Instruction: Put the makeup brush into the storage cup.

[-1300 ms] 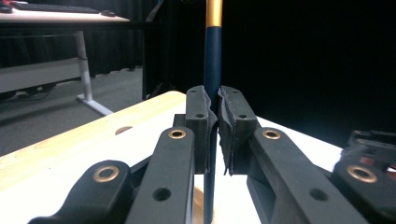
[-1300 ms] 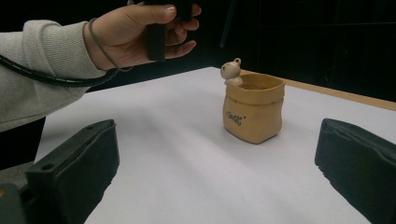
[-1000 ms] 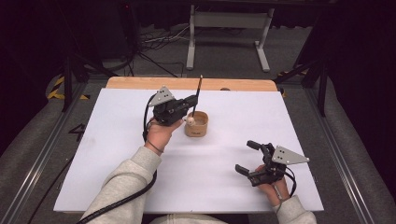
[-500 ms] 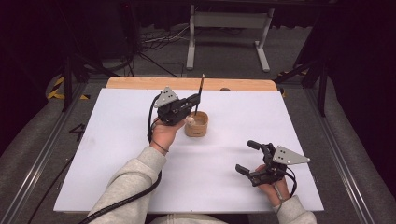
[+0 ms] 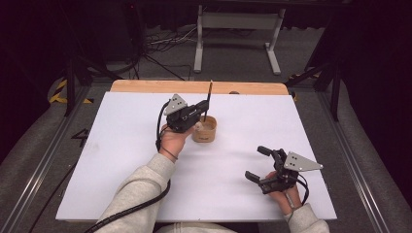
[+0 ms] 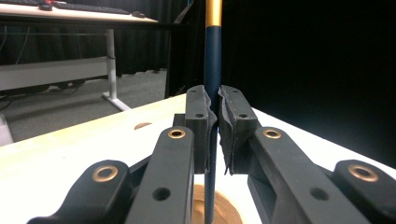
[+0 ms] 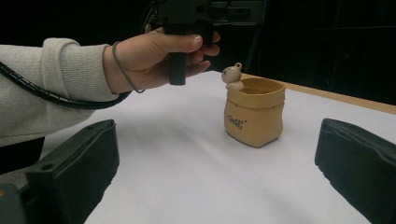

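From above, the left gripper [image 5: 203, 112] holds a dark pen [image 5: 209, 99] upright over the tan pot [image 5: 204, 129] near the table's [image 5: 121, 160] far edge, while the right gripper [image 5: 260, 163] sits well apart, jaws spread and empty. The left gripper view shows its pads [image 6: 198, 122] clamped on the pen [image 6: 212, 70], whose lower end reaches into the pot [image 6: 224, 212]. The right gripper view looks between its wide jaws at the pot [image 7: 254, 112] and the left hand [image 7: 149, 58] above it.

The left gripper [image 5: 200, 115] is black, with a grey three-cornered plate at its 10 o'clock corner and a ribbed black cable trailing off toward 6 o'clock. Its arms carry brass-ringed pivots — plain screw holes beside them. The right gripper [image 5: 259, 163] is the same make, its plate at 3 o'clock. Both sleeves are pale knit; a thin dark band circles the left wrist [image 7: 117, 63].
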Available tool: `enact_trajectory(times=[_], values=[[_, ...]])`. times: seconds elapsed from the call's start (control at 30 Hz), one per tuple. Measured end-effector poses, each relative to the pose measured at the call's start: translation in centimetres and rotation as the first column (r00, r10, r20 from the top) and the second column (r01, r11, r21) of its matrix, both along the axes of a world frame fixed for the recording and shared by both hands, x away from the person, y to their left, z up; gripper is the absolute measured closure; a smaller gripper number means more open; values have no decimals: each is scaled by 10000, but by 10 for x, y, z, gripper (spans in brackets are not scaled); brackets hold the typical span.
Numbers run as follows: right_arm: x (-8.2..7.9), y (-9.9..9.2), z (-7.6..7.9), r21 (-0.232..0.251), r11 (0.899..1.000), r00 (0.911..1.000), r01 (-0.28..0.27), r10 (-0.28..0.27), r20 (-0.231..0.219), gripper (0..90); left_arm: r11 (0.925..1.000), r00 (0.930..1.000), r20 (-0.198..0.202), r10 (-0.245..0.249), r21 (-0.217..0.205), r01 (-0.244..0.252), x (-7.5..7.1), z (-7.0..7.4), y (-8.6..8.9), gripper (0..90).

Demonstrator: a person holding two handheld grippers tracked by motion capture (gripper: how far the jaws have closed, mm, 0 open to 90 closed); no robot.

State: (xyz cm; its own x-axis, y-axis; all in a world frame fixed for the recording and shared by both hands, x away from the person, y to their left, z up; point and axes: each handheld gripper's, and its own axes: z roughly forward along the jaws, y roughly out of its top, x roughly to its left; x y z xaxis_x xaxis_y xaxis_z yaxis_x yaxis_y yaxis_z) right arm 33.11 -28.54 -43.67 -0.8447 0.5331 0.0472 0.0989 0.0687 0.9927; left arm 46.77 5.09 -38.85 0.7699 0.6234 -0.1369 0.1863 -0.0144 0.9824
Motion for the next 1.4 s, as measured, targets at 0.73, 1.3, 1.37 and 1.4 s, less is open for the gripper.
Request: enact_trajectory(times=[0.73, 1.3, 1.37, 1.4], values=[[-1, 0, 0, 33, 10000, 10000, -15, 15, -22, 3, 10000, 9997, -260, -32, 67, 34, 2, -25, -4, 823], [0, 1, 0, -5, 10000, 10000, -10, 10, -65, 3, 9993, 9984, -459, -334, 127, 340, -3, -38, -5, 823], [0, 1, 0, -8, 10000, 10000, -8, 8, -70, 3, 9993, 9987, -378, -333, 174, 340, -4, -39, -6, 823], [0, 1, 0, -9, 10000, 10000, -14, 14, -70, 3, 9990, 9987, -352, -361, 251, 370, -5, -40, -6, 823]])
